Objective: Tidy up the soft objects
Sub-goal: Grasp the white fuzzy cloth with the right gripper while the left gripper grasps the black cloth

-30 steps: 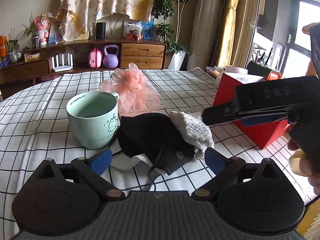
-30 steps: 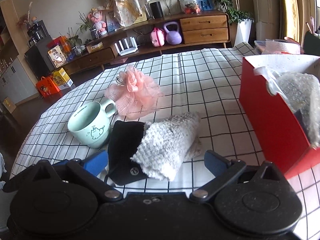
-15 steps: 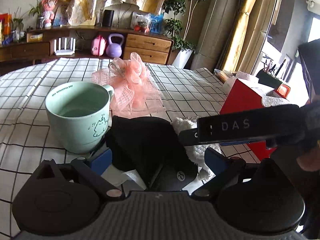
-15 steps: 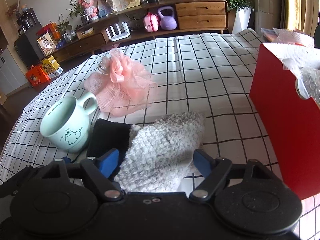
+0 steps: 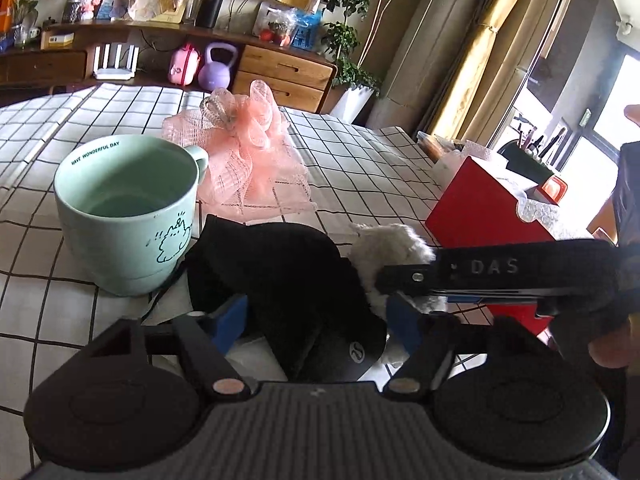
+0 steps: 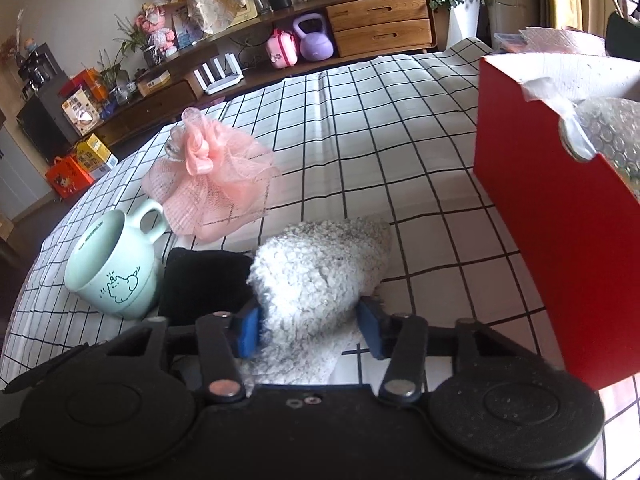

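A black fabric item [image 5: 288, 280] lies on the checked cloth beside a fluffy white sock [image 6: 320, 272]. My left gripper [image 5: 316, 320] straddles the black fabric's near end, jaws narrowed around it but not clamped. My right gripper [image 6: 310, 330] has its blue pads against both sides of the white sock, squeezing it. The right gripper's finger [image 5: 480, 276] crosses the left wrist view over the sock [image 5: 392, 248]. The black fabric [image 6: 204, 280] also shows in the right wrist view. A pink mesh pouf [image 5: 244, 152] [image 6: 212, 184] lies behind.
A mint green mug [image 5: 124, 216] [image 6: 116, 268] stands just left of the black fabric. A red box [image 6: 560, 216] [image 5: 492, 224] holding bubble wrap stands to the right. The checked tablecloth [image 6: 380, 120] stretches back toward a wooden sideboard.
Both grippers moved forward and lower onto the pile. The right jaws closed in on the white sock. The left jaws narrowed around the black fabric.
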The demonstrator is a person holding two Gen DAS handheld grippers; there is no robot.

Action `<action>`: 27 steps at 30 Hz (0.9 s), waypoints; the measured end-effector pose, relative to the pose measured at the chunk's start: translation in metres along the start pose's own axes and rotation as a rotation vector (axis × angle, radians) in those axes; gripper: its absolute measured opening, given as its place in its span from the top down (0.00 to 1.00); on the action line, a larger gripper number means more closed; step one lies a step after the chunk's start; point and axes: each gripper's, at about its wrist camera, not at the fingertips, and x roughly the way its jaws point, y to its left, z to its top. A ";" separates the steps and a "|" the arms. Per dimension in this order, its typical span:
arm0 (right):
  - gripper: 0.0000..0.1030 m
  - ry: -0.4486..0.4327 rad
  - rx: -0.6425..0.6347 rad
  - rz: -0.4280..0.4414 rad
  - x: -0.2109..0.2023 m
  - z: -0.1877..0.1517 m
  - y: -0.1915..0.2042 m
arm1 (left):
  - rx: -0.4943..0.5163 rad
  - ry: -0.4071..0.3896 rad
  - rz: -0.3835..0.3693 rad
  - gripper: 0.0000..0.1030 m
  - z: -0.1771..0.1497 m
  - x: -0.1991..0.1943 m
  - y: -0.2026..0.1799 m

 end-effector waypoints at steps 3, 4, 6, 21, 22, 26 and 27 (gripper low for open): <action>0.67 -0.007 0.034 -0.002 -0.003 -0.002 -0.011 | -0.016 0.009 0.004 0.47 0.001 0.002 0.002; 0.68 -0.007 0.045 0.001 -0.003 -0.003 -0.015 | -0.014 0.007 0.007 0.53 0.002 0.002 0.002; 0.69 -0.007 0.060 0.005 -0.004 -0.006 -0.021 | -0.014 0.003 0.011 0.58 0.002 0.001 0.001; 0.86 -0.032 0.054 0.039 -0.013 -0.017 -0.029 | 0.080 -0.043 0.074 0.97 0.008 -0.004 -0.024; 0.87 -0.036 0.049 0.041 -0.016 -0.018 -0.029 | 0.077 -0.046 0.079 0.97 0.009 -0.005 -0.024; 0.91 -0.071 0.023 0.041 -0.033 -0.024 -0.027 | 0.078 -0.067 0.076 0.98 0.015 -0.016 -0.025; 0.91 -0.082 0.014 0.042 -0.038 -0.025 -0.027 | 0.082 -0.074 0.070 0.98 0.016 -0.019 -0.026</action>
